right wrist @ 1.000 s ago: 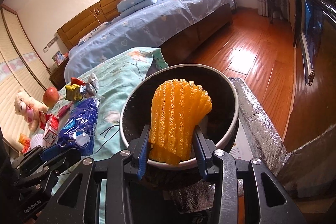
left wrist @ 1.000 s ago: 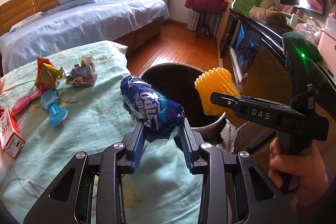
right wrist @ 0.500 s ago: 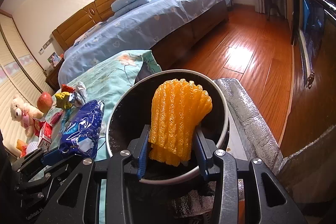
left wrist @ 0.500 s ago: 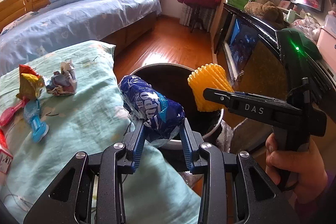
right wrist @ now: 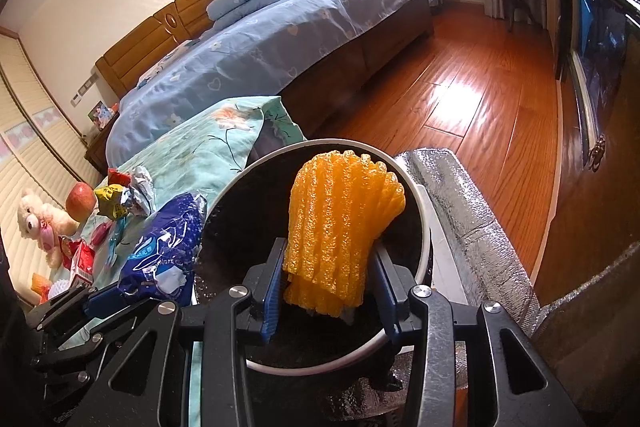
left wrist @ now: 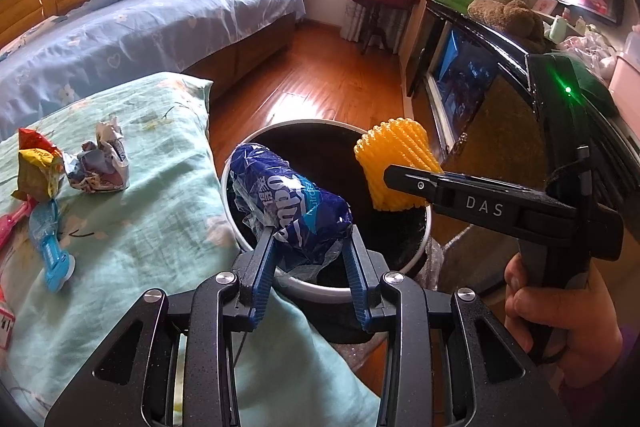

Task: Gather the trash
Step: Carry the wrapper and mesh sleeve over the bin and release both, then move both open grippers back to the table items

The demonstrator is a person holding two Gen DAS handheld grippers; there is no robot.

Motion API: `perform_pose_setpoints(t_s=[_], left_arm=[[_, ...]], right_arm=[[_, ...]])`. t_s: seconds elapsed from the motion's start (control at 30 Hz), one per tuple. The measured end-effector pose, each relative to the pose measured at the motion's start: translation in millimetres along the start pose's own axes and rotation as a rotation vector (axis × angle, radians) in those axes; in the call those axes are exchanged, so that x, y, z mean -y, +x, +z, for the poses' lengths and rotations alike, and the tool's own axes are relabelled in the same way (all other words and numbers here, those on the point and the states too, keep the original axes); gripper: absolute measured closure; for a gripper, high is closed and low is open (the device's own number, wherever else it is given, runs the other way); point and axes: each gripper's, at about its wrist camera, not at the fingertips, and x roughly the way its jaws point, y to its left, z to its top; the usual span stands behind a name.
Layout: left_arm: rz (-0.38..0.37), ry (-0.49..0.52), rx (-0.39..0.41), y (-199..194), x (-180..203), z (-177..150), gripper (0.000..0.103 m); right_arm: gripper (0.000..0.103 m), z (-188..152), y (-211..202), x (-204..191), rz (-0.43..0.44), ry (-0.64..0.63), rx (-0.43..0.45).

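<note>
- One round bin (left wrist: 416,259) sits nearer than a second ago, its mouth under both loads.
- One blue wrapper (left wrist: 290,203), long axis pointing away up-left, clamped in the left gripper (left wrist: 308,259) over the rim.
- One yellow foam net (right wrist: 340,227), upright, pinched by the right gripper (right wrist: 326,287) over the bin.
- Two crumpled wrappers (left wrist: 100,163) lie on the green cloth (left wrist: 140,227).

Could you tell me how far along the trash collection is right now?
Nothing visibly binned yet. In hand: the left gripper holds a blue wrapper and the right gripper an orange foam net over the bin. Left: crumpled wrappers on the bedspread.
</note>
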Motion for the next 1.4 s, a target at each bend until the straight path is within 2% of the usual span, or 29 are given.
perform_pose_setpoints(t_s=[0.17,0.23,0.33,0.43,0.47,0.73,1.1,1.4], left_arm=[[-0.011,0.001,-0.010,5.3,-0.8,2.3,0.068],[-0.017,0.003,-0.013,6.8,-0.5,2.9,0.062],[-0.009,-0.002,-0.017,6.1,-1.9,2.4,0.044],[0.004,-0.020,-0.005,0.2,-6.6,-1.1,0.031],[0.012,-0.030,-0.001,-2.6,-9.5,-3.5,0.030],[0.068,-0.134,0.002,-27.6,-41.2,-35.9,0.028],[0.196,-0.235,0.052,-82.1,-91.0,-86.7,0.028],[0.271,-0.362,0.082,-116.8,-134.1,-121.8,0.028]], right_arm=[[0.060,3.3,2.3,2.7,0.002,0.005,-0.007],[0.058,5.1,1.6,3.0,0.005,0.003,-0.005],[0.046,7.7,2.1,4.6,0.012,0.013,-0.007],[0.033,7.3,0.0,6.5,0.026,0.033,-0.002],[0.032,7.0,-0.8,6.4,0.028,0.037,0.000],[0.022,-5.3,-7.3,-13.3,0.060,0.035,0.016],[0.022,-34.8,-6.5,-83.2,0.132,-0.063,0.004],[0.022,-54.8,0.2,-139.2,0.176,-0.172,-0.028]])
